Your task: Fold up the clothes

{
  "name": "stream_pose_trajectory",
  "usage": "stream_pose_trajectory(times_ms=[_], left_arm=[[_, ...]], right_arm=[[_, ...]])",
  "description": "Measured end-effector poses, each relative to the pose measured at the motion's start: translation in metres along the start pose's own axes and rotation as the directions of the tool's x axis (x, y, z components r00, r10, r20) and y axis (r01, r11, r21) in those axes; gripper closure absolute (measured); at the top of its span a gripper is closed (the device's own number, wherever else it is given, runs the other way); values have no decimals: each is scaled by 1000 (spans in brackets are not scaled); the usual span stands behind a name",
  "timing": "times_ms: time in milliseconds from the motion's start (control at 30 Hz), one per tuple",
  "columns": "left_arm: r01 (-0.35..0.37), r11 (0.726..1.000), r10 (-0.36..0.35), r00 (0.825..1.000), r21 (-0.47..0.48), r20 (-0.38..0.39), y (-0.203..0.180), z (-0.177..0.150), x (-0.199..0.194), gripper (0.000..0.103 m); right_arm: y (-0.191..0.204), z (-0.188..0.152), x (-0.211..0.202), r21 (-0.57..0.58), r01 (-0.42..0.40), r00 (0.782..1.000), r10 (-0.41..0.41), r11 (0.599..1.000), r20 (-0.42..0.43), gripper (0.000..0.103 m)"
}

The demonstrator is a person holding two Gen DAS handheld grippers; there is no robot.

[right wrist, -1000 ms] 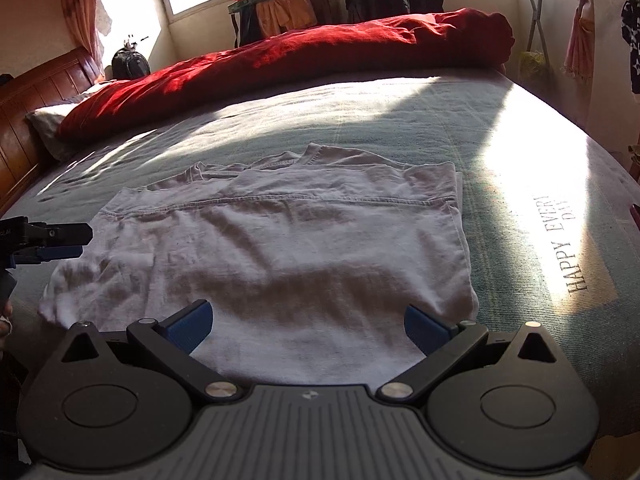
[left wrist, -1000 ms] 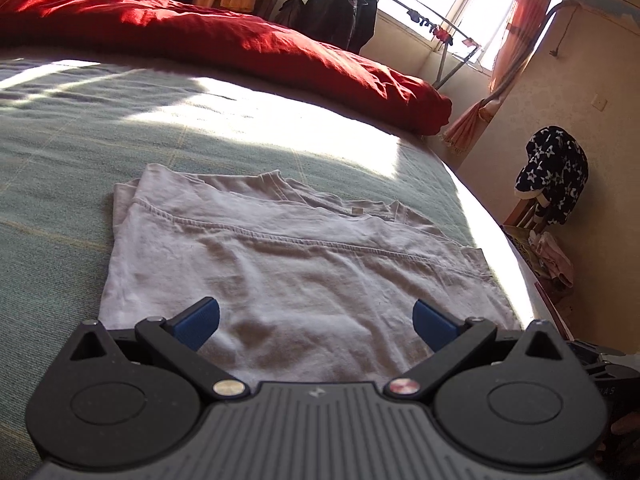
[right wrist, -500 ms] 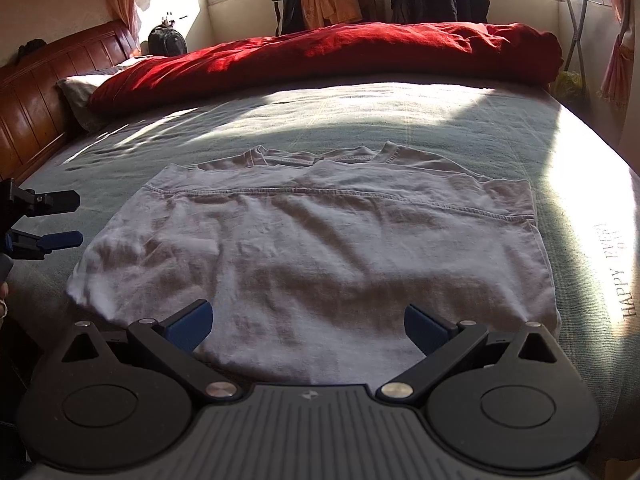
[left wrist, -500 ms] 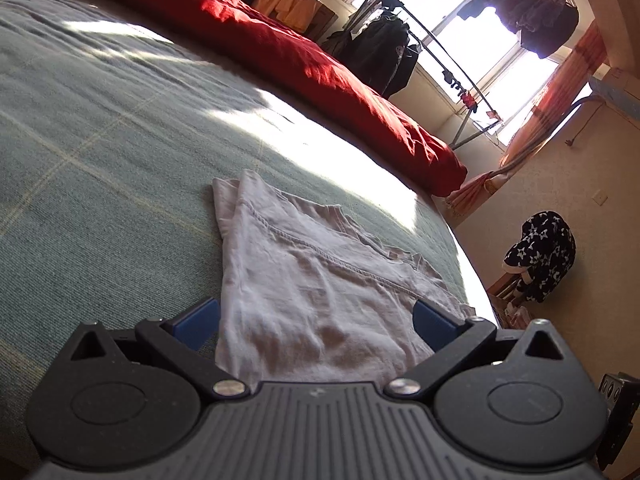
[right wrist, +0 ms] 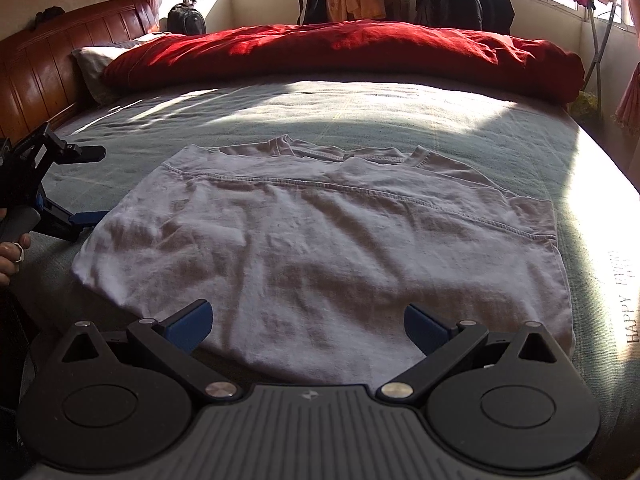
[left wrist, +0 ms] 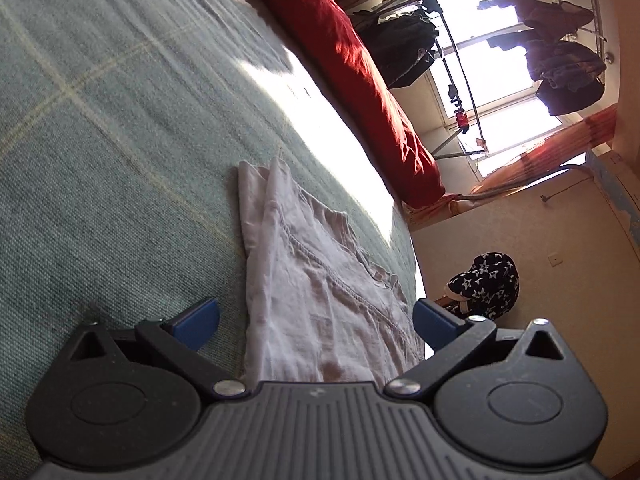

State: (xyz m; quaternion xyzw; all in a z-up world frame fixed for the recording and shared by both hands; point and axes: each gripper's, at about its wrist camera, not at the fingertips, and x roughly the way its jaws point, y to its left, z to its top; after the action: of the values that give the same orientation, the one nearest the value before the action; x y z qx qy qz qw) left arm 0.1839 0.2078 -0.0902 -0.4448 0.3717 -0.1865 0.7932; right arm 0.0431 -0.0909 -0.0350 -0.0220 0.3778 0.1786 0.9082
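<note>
A pale, partly folded shirt (right wrist: 320, 240) lies flat on the green bedspread (right wrist: 360, 112), its bottom half doubled up over the top. My right gripper (right wrist: 308, 322) hovers open over its near edge, holding nothing. In the right wrist view my left gripper (right wrist: 86, 184) is at the shirt's left edge, turned on its side, open, one finger low by the cloth. The left wrist view looks along the shirt (left wrist: 316, 292) from that side, and the left gripper (left wrist: 316, 320) there is open around its near corner without pinching it.
A rolled red duvet (right wrist: 340, 52) lies across the far side of the bed, with a wooden headboard (right wrist: 44, 72) at left. A drying rack with dark clothes (left wrist: 408, 52) stands by the window. A star-patterned garment (left wrist: 486, 284) sits beyond the bed's edge. A hand (right wrist: 10, 252) holds the left gripper's handle.
The left gripper has swung to the shirt's left edge, rolled onto its side and dropped low to the bed. The right gripper has shifted left and closer over the shirt's near edge.
</note>
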Motion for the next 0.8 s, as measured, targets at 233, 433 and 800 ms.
stream_pose_trajectory(times_ms=[233,433,800], left_arm=[[-37,999,40,993,35,-107,-9,39,50,1],[-2,998,11,991,66,-135,-15,38,62,1],[83,993,-64,976,84,-207,-10,16,46,1]], right_arm=[[-3,3,2,10,7,1000,-7,1000,-2,0],[-7,3,2,23,7,1000,-7,1000,-2,0],[-17,-4,15,53,-2,999,5,999,-50,0]])
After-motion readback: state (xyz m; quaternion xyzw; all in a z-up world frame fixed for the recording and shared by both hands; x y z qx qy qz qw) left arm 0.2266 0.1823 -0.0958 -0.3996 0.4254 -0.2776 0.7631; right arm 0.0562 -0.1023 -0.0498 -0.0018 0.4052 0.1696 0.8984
